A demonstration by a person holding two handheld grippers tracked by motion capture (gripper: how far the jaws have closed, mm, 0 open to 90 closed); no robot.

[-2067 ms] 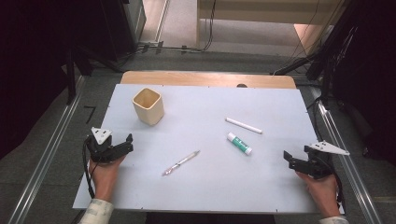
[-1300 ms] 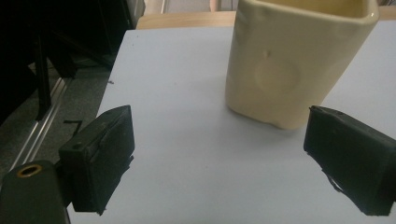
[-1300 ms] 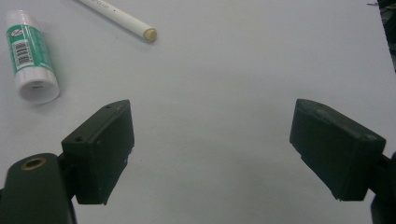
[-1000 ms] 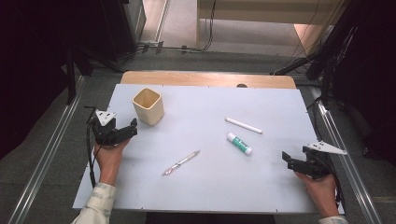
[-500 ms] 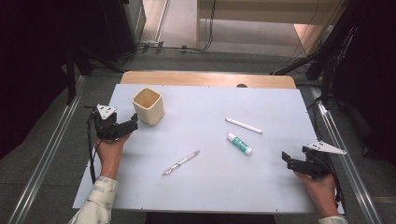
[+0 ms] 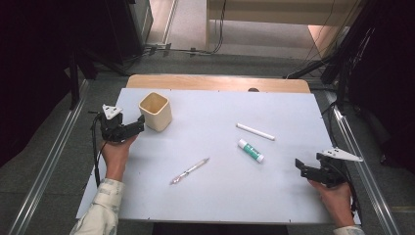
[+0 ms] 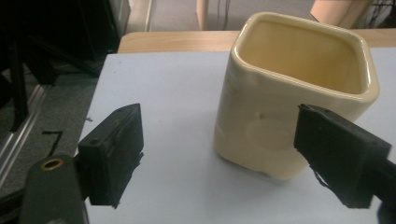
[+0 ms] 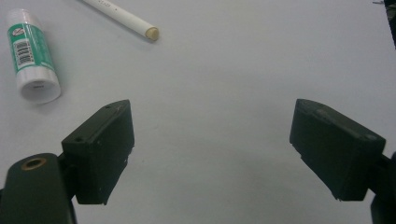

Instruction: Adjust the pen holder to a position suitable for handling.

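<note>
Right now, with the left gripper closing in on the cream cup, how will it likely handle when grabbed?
The cream cup looks rigid with thick walls, so it probably won't flex. Its glossy, rounded sides may slip against the left gripper. It stands upright and empty on a flat base, so it should resist tipping.

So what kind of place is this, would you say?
Probably a lab or recording workspace, not a home: a pale work table on a concrete floor, metal rails along its sides, and cables trailing past dark equipment behind it.
</note>
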